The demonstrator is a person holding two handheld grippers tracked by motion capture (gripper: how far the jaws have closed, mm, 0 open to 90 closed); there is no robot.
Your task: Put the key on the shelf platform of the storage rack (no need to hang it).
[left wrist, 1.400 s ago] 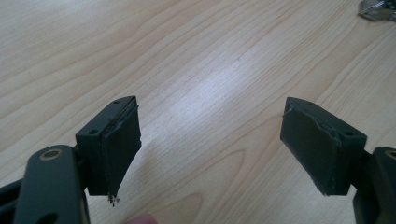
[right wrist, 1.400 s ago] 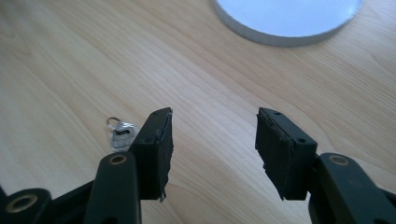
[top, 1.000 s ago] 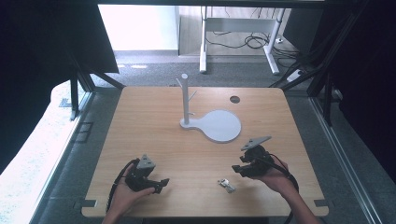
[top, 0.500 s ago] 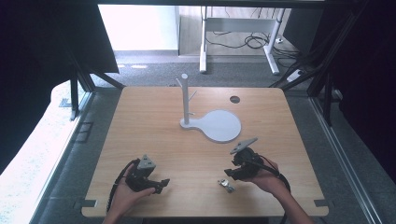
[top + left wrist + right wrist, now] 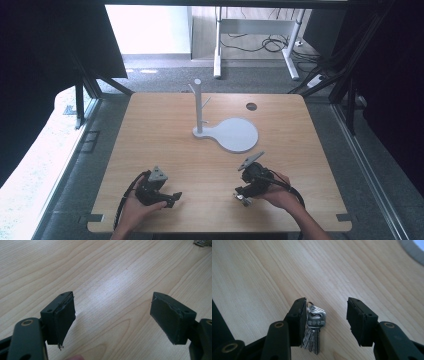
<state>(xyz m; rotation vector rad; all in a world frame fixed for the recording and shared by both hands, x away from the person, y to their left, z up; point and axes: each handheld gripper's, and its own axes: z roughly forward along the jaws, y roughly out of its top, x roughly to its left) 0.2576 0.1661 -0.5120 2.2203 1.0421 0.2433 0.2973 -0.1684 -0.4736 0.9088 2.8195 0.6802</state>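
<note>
Since a second ago the right gripper (image 5: 242, 195) has come down and left across the light wooden table (image 5: 165, 135) to the small bunch of silver metal keys (image 5: 244, 200); the left gripper (image 5: 172, 199) has stayed put.

High view: two grippers, one key bunch near the front edge, one white peg stand on a round base (image 5: 235, 134).

Left gripper view: jaws wide apart, holding nothing.

Right gripper view: jaws parted around the keys (image 5: 313, 328), which touch one jaw; blades point toward the camera.
</note>
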